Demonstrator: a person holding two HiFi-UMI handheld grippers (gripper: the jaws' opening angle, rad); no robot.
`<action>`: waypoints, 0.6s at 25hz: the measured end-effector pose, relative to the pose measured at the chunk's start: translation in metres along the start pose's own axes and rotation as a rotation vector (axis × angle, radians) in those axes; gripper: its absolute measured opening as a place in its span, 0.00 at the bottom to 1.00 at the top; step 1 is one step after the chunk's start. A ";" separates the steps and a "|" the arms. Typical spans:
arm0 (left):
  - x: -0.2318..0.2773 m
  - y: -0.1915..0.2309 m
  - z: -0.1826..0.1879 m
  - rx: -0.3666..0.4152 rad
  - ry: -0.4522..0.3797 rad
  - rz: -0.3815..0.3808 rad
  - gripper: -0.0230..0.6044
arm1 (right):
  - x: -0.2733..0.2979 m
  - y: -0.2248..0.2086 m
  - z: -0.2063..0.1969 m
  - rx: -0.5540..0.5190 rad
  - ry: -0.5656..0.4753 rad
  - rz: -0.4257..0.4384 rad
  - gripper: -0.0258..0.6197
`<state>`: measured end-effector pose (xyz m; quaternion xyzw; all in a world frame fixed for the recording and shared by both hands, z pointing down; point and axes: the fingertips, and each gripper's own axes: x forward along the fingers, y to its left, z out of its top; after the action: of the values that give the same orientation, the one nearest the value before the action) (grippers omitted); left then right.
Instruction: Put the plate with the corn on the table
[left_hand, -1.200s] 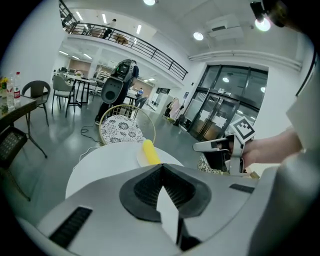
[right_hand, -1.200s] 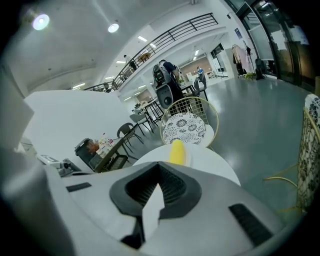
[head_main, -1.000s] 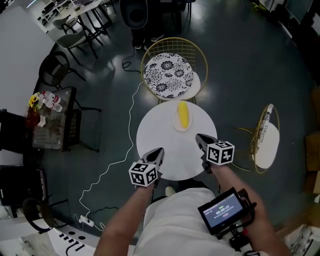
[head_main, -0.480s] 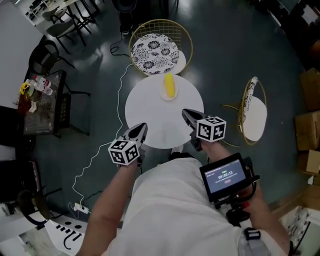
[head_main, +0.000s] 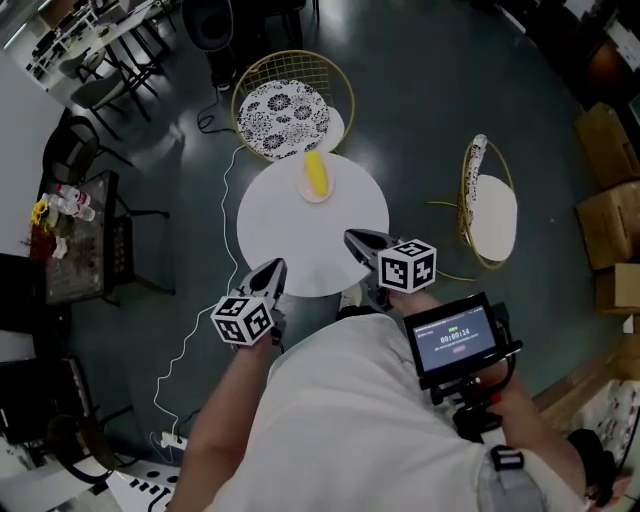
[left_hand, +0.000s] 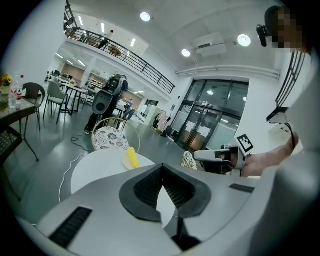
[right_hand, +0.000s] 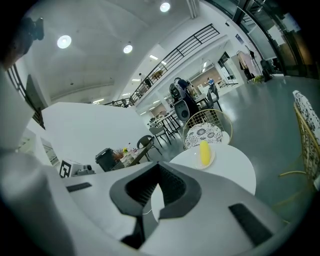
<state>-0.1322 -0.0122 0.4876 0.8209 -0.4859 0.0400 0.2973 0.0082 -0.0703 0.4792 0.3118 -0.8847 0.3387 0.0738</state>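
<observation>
A small pale plate (head_main: 316, 186) with a yellow corn cob (head_main: 315, 174) on it rests at the far edge of the round white table (head_main: 300, 235). My left gripper (head_main: 273, 268) hovers off the table's near left edge, shut on nothing. My right gripper (head_main: 351, 238) is over the near right edge, also shut and empty. In the left gripper view the corn (left_hand: 132, 157) lies well ahead of the left gripper (left_hand: 161, 167). In the right gripper view the corn (right_hand: 204, 152) sits beyond the right gripper (right_hand: 159, 166).
A gold wire chair with a patterned cushion (head_main: 282, 118) stands just behind the table. A second gold chair (head_main: 490, 212) is at the right. A white cable (head_main: 205, 320) runs over the floor at the left, near a dark side table (head_main: 75, 240). Cardboard boxes (head_main: 605, 150) sit far right.
Both grippers have drawn back toward the table's near edge, and the view has pulled away from the table. The plate with the corn has stayed where it was.
</observation>
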 end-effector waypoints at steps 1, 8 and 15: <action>0.001 0.001 0.000 0.004 -0.003 -0.006 0.05 | 0.001 0.001 0.000 0.000 -0.005 0.002 0.05; -0.005 -0.014 -0.001 0.018 -0.016 -0.042 0.05 | -0.008 0.018 -0.006 0.005 -0.025 0.018 0.05; 0.003 -0.024 -0.009 0.042 -0.003 -0.050 0.05 | -0.015 0.014 -0.018 0.007 -0.031 0.041 0.05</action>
<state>-0.1091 -0.0009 0.4853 0.8390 -0.4647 0.0417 0.2800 0.0100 -0.0433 0.4800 0.2991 -0.8906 0.3386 0.0522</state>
